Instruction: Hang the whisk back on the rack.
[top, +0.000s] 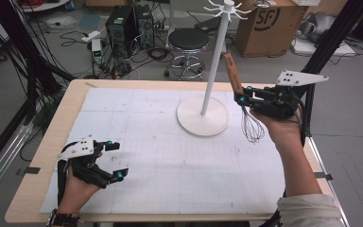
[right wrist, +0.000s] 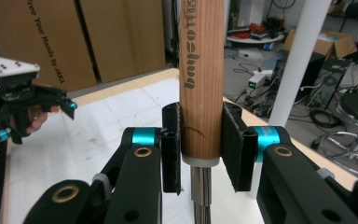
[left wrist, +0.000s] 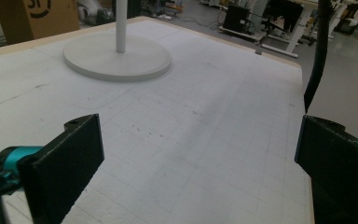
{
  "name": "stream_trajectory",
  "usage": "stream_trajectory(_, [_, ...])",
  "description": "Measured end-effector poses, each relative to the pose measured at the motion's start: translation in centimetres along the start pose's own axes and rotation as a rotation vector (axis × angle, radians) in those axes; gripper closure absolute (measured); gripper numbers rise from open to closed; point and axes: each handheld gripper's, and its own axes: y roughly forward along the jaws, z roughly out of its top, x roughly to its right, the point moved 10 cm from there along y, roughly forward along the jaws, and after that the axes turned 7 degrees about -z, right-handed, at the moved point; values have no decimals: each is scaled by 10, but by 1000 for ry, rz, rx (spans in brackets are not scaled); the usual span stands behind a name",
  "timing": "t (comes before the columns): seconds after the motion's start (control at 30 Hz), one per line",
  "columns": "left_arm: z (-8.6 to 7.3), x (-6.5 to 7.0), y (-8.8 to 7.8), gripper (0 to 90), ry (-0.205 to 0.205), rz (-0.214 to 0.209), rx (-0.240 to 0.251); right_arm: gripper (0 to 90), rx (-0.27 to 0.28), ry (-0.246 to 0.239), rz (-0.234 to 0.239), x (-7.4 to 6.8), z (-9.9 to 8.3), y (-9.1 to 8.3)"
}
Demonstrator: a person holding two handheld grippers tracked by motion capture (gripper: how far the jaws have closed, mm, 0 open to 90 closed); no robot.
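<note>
Two grippers, one whisk, one stand. Left gripper [top: 115, 160] near left, low over the white mat [top: 170, 161] on the tabletop [top: 42, 156], fingers [left wrist: 70, 158] released wide, nothing between them. Right gripper [top: 242, 97] far right, raised, fingers [right wrist: 235, 144] grasping the whisk [top: 241, 94] at the lower end of its wooden handle; wires hang below the fingers, handle tilted up. White stand [top: 203, 116] just left of the whisk, one pole, round base.

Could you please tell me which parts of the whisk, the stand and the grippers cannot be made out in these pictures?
- Whisk: its wires are cut off by the bottom edge in the right gripper view.
- Stand: its top is cut off by the upper edge in the left gripper view.
- Handle lettering: cut off by the upper edge in the right gripper view; too small in the high view.
</note>
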Motion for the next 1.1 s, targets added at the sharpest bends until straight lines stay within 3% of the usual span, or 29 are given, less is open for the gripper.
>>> stream_trajectory(0.1, [1, 0, 0, 17, 1, -1, 5, 712, 8, 7, 8, 2, 8, 0])
stream_trajectory(0.33, [0, 0, -1, 17, 0, -1, 1, 712, -2, -35, 16, 12, 30, 0])
stream_trajectory(0.53, [-1, 0, -2, 17, -3, 1, 3, 712, 25, -22, 11, 22, 51, 1])
stream_trajectory(0.7, [-1, 0, -2, 17, -5, 2, 3, 711, 0, -40, -27, 30, 66, 8])
stream_trajectory(1.1, [-2, 0, -5, 17, -12, 1, 12, 711, -34, -55, -77, 42, 73, 17])
